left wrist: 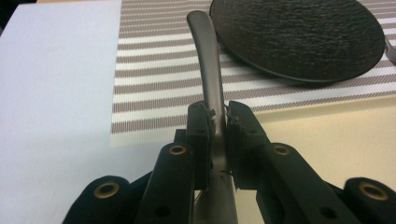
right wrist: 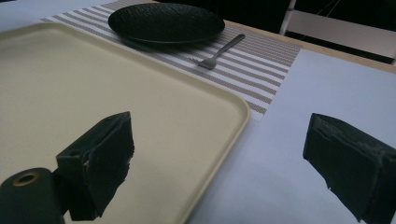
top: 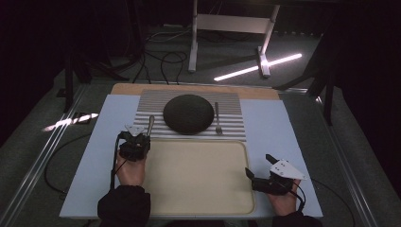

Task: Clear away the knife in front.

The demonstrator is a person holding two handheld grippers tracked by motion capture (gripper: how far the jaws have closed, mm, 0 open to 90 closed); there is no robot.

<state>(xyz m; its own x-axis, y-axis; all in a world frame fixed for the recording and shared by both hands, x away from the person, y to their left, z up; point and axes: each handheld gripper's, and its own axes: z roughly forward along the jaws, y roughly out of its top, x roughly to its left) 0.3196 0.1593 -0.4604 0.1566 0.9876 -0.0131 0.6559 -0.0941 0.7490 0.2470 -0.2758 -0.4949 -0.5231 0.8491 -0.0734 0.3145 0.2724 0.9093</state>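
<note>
My left gripper [top: 142, 136] is shut on a slim metal utensil [top: 151, 124] at the left edge of the striped placemat [top: 156, 101]. In the left gripper view the pads [left wrist: 198, 126] pinch the utensil [left wrist: 208, 60] near its middle, and its rounded end points away, left of the black plate [left wrist: 299, 37]. Which piece of cutlery it is I cannot tell. The black plate [top: 188, 113] sits in the middle of the placemat, with a fork [top: 217, 118] to its right. My right gripper [top: 258, 165] stands open with nothing in it, at the right edge of the cream tray [top: 198, 175].
The cream tray [right wrist: 93, 84] lies in front of the placemat [right wrist: 261, 70] on a pale blue table cover [top: 265, 123]. The fork [right wrist: 219, 52] rests beside the plate [right wrist: 166, 22]. Cables and a white stand leg [top: 194, 42] are on the floor beyond the table.
</note>
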